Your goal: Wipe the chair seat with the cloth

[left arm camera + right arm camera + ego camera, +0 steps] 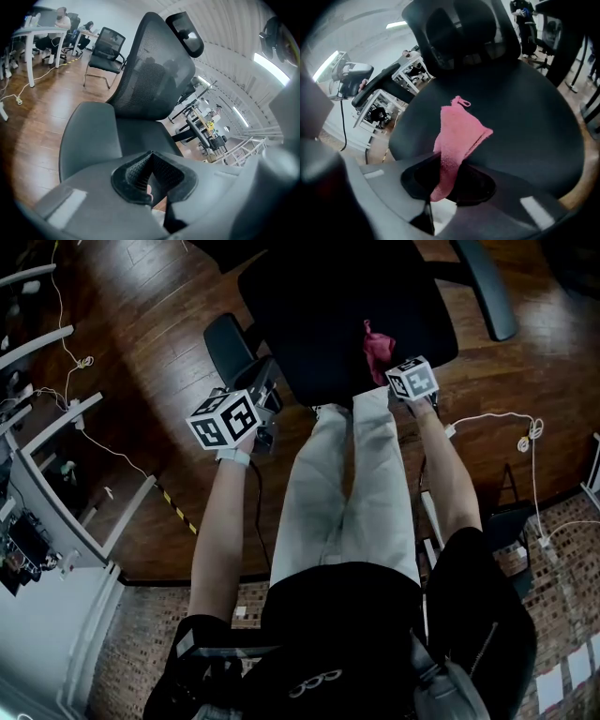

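The black office chair seat (pixel 319 306) lies at the top of the head view. On its front right part lies a pink cloth (pixel 378 348), one end pinched by my right gripper (pixel 392 367). In the right gripper view the cloth (pixel 459 131) runs out of the shut right gripper (pixel 446 168) and drapes forward over the seat (pixel 525 117). My left gripper (pixel 265 390) hovers at the chair's left side near the armrest (pixel 228 345). Seen from its own camera, the left gripper (pixel 150 153) has its ribbed pads pressed together with nothing held, facing the armrest pad (pixel 89 136) and mesh backrest (pixel 154 70).
The chair's right armrest (pixel 487 287) sticks out at the top right. White cables (pixel 525 432) trail on the wooden floor (pixel 141 324). White desk legs (pixel 66 418) stand at the left. Another chair (pixel 105 47) and people at desks show beyond.
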